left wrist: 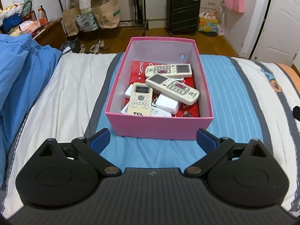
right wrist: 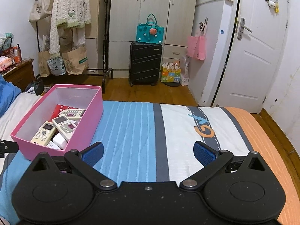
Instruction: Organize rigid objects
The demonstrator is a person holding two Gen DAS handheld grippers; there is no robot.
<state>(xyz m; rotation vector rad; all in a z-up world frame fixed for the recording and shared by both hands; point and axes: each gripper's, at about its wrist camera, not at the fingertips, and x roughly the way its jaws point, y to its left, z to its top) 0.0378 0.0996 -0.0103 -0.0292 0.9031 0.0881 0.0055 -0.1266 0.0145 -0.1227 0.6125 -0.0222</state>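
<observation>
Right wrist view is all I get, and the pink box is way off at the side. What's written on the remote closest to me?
Observer: The left wrist view looks straight into the pink box; the nearest remote says TCL at its bottom end.
Operator: How many remotes are there?
Observer: Three cream ones show: the TCL one, a long angled remote and a far remote.
Operator: Is my other gripper holding anything?
Observer: No. The left gripper is open and empty, hanging in front of the box's near wall, over the blue stripe of the bed cover.
</observation>
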